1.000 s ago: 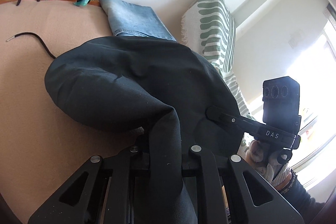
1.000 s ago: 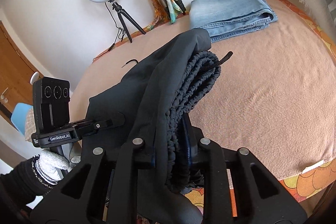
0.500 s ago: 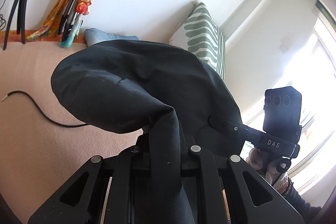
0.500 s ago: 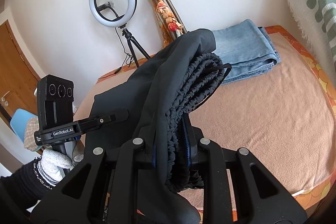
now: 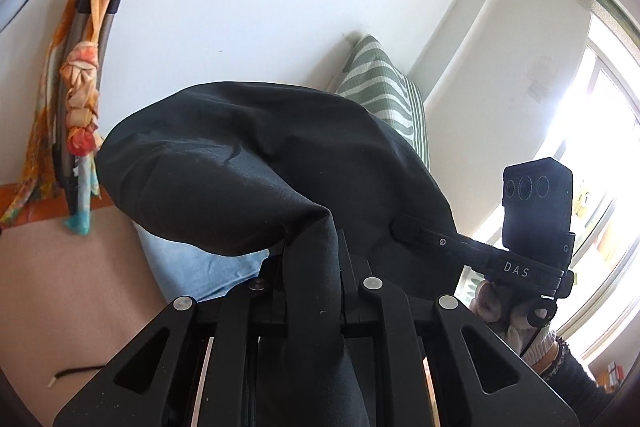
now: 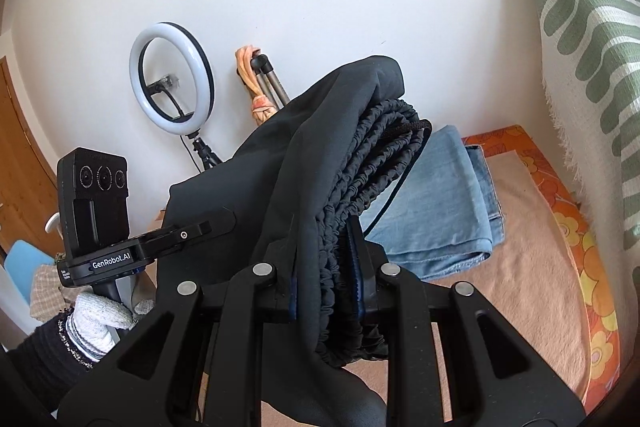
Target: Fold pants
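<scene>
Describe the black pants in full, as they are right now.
The black pants are matte, soft woven cloth with a gathered elastic waistband and a black drawcord. They hang bunched and draped, lifted above the peach blanket. The right tool is shut on the waistband; the left tool is shut on a fold of plain fabric. Folded blue jeans lie behind them.

Black pants (image 6: 304,163) with a gathered elastic waistband (image 6: 360,195) are hanging bunched above the peach blanket (image 6: 528,227).

Home bedroom: bed (image 6: 532,243), cushion (image 6: 592,27)
</scene>
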The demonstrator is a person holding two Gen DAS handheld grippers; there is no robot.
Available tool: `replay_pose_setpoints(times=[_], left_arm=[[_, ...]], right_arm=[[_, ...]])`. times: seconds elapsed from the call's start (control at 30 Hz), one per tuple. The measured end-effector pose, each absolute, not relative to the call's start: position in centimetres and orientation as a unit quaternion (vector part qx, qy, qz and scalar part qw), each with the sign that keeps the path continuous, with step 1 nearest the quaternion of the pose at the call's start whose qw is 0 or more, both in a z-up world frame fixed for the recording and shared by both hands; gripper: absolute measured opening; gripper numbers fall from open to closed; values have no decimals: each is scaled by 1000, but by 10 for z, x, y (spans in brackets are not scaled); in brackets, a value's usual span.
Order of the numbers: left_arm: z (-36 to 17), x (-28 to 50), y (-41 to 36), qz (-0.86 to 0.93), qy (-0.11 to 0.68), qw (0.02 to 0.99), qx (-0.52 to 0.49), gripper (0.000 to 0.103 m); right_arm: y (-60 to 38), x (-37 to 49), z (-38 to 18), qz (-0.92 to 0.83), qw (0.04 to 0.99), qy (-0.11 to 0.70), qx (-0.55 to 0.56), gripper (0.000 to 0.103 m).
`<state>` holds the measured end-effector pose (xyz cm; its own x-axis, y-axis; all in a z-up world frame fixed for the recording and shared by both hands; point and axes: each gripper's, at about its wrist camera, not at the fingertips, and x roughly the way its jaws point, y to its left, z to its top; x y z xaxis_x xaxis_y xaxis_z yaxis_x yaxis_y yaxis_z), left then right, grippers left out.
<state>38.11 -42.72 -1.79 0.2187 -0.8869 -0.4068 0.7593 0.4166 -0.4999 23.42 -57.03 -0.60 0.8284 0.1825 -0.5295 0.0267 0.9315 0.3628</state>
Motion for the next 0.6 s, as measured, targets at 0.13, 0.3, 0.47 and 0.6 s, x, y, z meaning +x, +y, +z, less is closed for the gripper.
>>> replay_pose_setpoints(times=[0.13, 0.3, 0.47, 0.6], left_arm=[[-26, 419, -452, -526, 329, 779, -89, 13], [-54, 459, -475, -517, 343, 778, -103, 13], [-96, 486, -481, -498, 380, 770, -118, 12], [-126, 494, -470, -474, 424, 761, -129, 16]], right_arm=[[-598, 281, -13, 39, 940, 295, 169, 20], [-631, 329, -35, 31, 937, 309, 161, 20], [-660, 369, -77, 27, 922, 345, 173, 20], [-671, 390, -113, 3, 910, 384, 158, 21]])
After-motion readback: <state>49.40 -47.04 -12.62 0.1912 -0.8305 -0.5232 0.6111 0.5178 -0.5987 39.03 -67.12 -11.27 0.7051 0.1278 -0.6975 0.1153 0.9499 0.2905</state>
